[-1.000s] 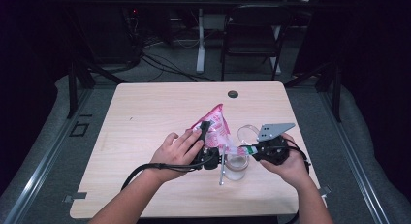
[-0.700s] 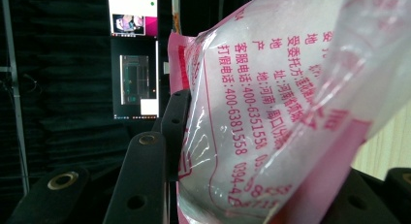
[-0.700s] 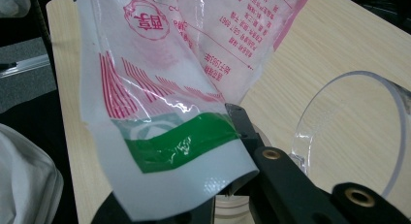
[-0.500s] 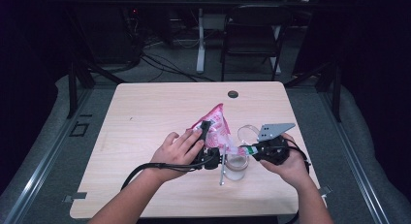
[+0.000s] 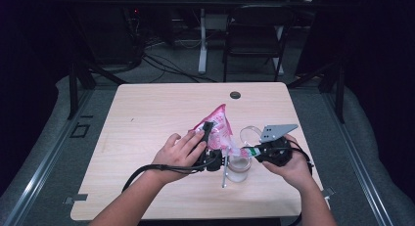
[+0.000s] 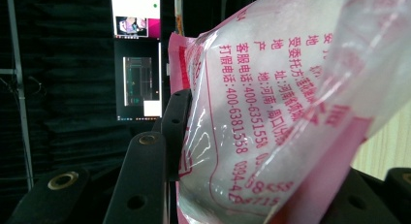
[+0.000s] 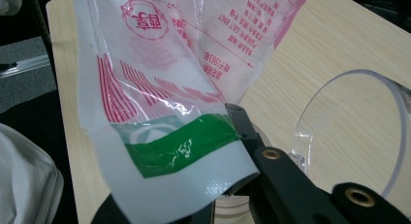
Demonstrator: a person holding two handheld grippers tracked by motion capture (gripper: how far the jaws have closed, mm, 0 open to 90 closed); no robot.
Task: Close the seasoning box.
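Observation:
A pink and white printed plastic bag [image 5: 219, 126] is held up over the table between both grippers. My left gripper [image 5: 209, 138] is shut on the bag's body; in the left gripper view the bag [image 6: 271, 112] bulges between its black fingers [image 6: 145, 180]. My right gripper [image 5: 252, 151] is shut on the bag's flat sealed edge, where a green band [image 7: 179, 146] crosses it beside the black finger [image 7: 271, 170]. A small clear jar [image 5: 239, 168] stands on the table right below the bag's lower corner.
A clear round lid [image 5: 250, 134] [image 7: 358, 132] lies just behind the jar. A thin metal stick [image 5: 224, 176] lies left of the jar. The light wooden table [image 5: 147, 113] has a cable hole [image 5: 235, 95] at its far edge. A folding chair [image 5: 254, 40] stands beyond.

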